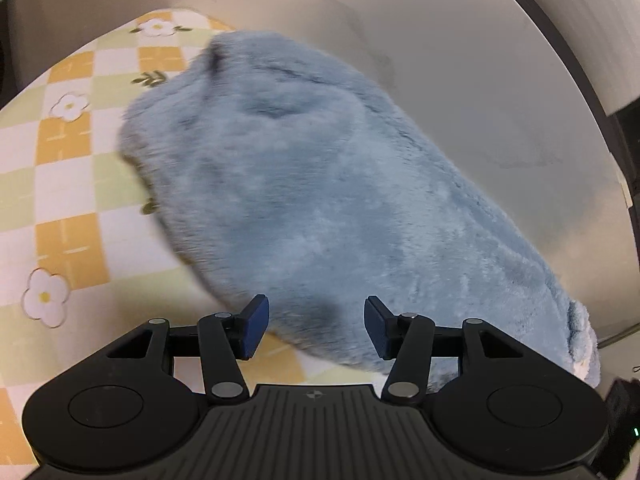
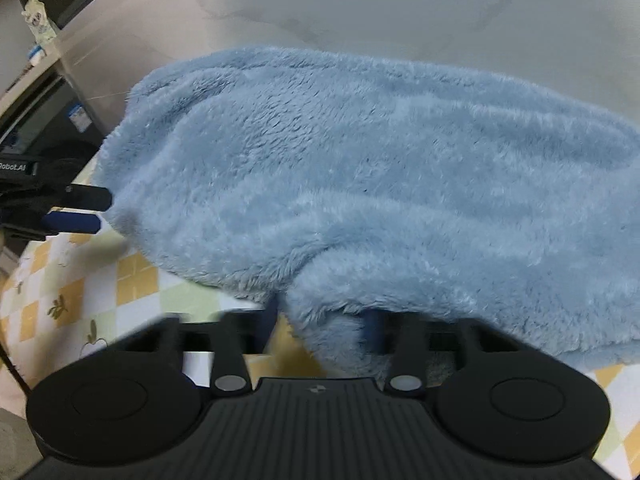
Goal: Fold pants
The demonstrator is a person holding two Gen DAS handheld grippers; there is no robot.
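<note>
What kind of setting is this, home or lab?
Probably a home-style room, though a staged one can't be ruled out: fluffy blue pants lie on a checked floral tablecloth over a pale round table.

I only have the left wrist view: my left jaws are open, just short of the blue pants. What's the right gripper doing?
Observer: The right gripper is wide open, with a fold of the pants bulging between its fingers.
Operator: Clamped yet?
Observer: No, the fingers are apart, though blurred.
Operator: Where's my left gripper from there?
Observer: The left gripper sits at the pants' left edge, above the checkered cloth.
</note>
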